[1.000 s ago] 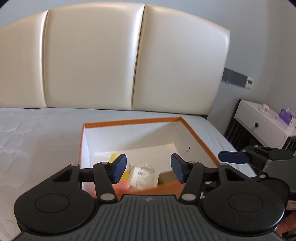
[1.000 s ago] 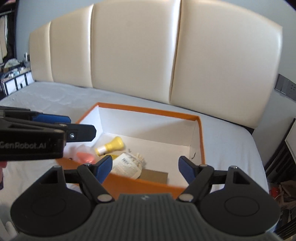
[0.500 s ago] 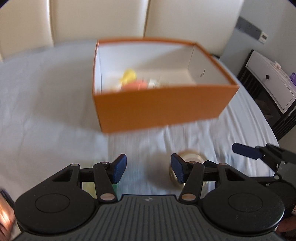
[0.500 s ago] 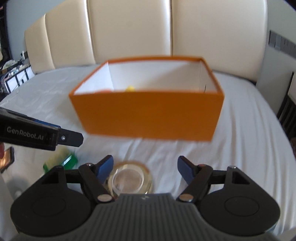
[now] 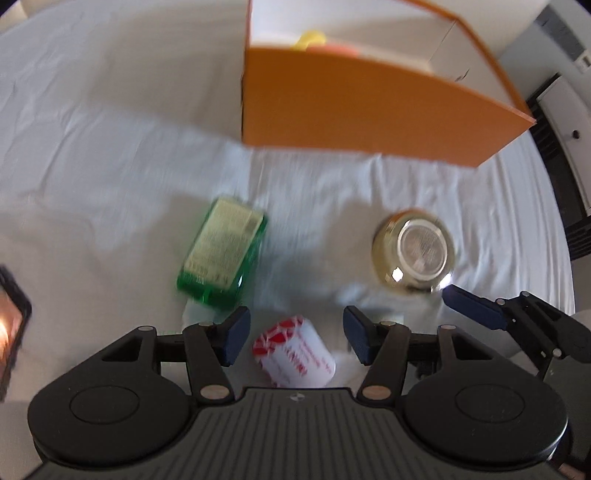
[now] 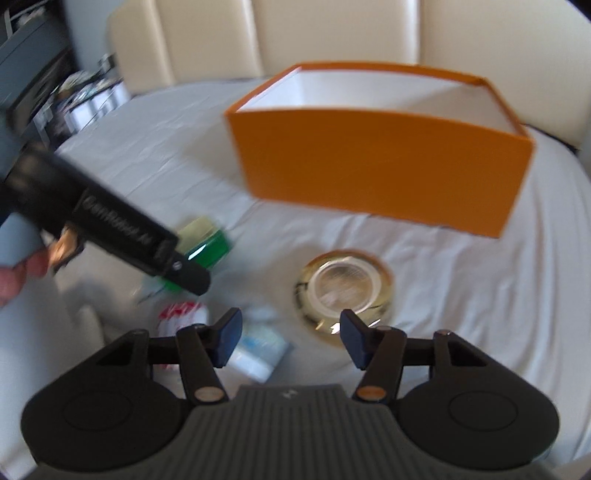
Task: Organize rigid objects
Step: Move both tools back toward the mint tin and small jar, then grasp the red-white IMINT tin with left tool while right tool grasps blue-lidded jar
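Observation:
On the white sheet lies a red-and-white jar (image 5: 295, 354), on its side between the blue fingers of my left gripper (image 5: 297, 338). Its jaws are opening and the pads stay off the jar. A green bottle (image 5: 221, 254) lies to the front left, and a gold jar (image 5: 413, 254) stands to the right. My right gripper (image 6: 291, 338) hovers just short of the gold jar (image 6: 343, 284). Its jaws are closing with only the sheet and a pale packet (image 6: 258, 350) between them. The orange box (image 6: 376, 162) stands behind with yellow and pink items inside.
One blue fingertip (image 5: 472, 310) of the right gripper reaches in beside the gold jar. The left gripper's black finger (image 6: 184, 271) crosses over the green bottle (image 6: 207, 247). A dark phone-like thing (image 5: 11, 325) lies at the left edge. A cream headboard (image 6: 332, 29) backs the bed.
Both grippers came down from over the box and tipped toward the sheet in front of it. The jars and green bottle came into view. The right jaws narrowed; the left widened slightly.

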`<state>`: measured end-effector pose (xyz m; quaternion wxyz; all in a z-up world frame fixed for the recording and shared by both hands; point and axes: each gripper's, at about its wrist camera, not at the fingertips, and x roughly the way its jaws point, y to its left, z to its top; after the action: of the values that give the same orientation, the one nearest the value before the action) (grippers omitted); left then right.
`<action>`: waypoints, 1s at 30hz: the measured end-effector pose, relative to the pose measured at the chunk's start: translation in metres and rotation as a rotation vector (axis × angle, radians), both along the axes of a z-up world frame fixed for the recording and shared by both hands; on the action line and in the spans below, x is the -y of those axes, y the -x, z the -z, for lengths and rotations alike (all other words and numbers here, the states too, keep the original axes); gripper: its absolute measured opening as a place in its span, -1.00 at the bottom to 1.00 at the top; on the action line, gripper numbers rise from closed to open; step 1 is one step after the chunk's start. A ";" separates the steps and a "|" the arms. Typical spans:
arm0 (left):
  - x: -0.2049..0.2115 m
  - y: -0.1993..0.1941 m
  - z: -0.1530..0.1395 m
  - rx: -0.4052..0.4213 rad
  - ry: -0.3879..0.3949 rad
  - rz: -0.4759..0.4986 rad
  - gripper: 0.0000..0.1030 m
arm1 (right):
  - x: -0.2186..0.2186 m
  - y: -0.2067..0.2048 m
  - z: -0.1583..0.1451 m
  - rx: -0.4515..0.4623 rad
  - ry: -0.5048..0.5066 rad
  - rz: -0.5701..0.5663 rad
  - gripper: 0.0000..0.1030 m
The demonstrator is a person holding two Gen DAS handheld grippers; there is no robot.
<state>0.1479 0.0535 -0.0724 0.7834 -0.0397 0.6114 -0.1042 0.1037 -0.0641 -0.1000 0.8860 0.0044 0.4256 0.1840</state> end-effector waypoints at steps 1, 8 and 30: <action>-0.001 -0.001 0.003 -0.030 0.010 -0.006 0.41 | -0.003 0.000 0.002 -0.011 0.001 -0.014 0.14; 0.003 -0.007 0.023 -0.178 -0.038 -0.012 0.50 | -0.011 0.000 0.012 -0.057 0.019 -0.055 0.14; 0.020 0.007 0.038 -0.185 -0.096 0.051 0.17 | -0.022 -0.004 0.021 -0.065 0.033 -0.128 0.14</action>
<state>0.1407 0.0336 -0.1101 0.7217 0.0038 0.6863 -0.0905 0.1079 -0.0424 -0.1206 0.8580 -0.0315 0.4566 0.2331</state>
